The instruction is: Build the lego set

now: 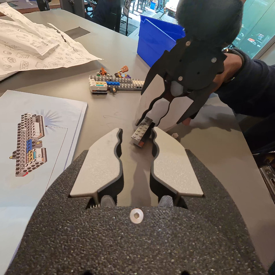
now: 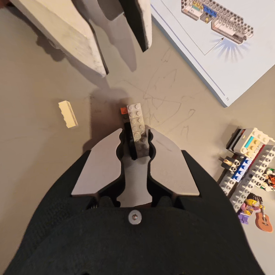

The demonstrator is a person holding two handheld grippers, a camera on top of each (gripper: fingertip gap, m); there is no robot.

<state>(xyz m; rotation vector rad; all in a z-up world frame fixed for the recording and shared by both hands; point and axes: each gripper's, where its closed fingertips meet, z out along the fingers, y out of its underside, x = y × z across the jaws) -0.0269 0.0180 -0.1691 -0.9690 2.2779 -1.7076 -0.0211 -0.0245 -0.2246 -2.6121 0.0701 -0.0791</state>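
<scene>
Left gripper (image 1: pixel 137 129) sat nearest the lens, jaws apart and empty. The small brick stack (image 1: pixel 141 132) lay on the grey table (image 1: pixel 104 44) just past its fingertips, close beside the right-hand finger, with no squeeze from either pad.

Right gripper (image 2: pixel 135 129) came in from the far side, clenched on the far end of that same stack (image 2: pixel 136 119). The stack was grey studded bricks on top, black beneath, with an orange piece at the free end. It looked to rest on the table.

State of build, as judged: the stack was made up but stood well apart from the long grey model (image 1: pixel 116 83), which lay farther off to the left. The model already carried a white block and blue bricks.

Count:
- grippers, 2
- small stack, 1
- long model, 1
- loose cream brick (image 2: pixel 67 114) near the stack, 1
- figure with guitar (image 2: pixel 250 208) by the model, 1
- open instruction booklet (image 1: pixel 44 134), near left, 1
- printed paper bag (image 1: pixel 37 44), far left, 1
- blue bin (image 1: pixel 156 44), far right, 1
</scene>
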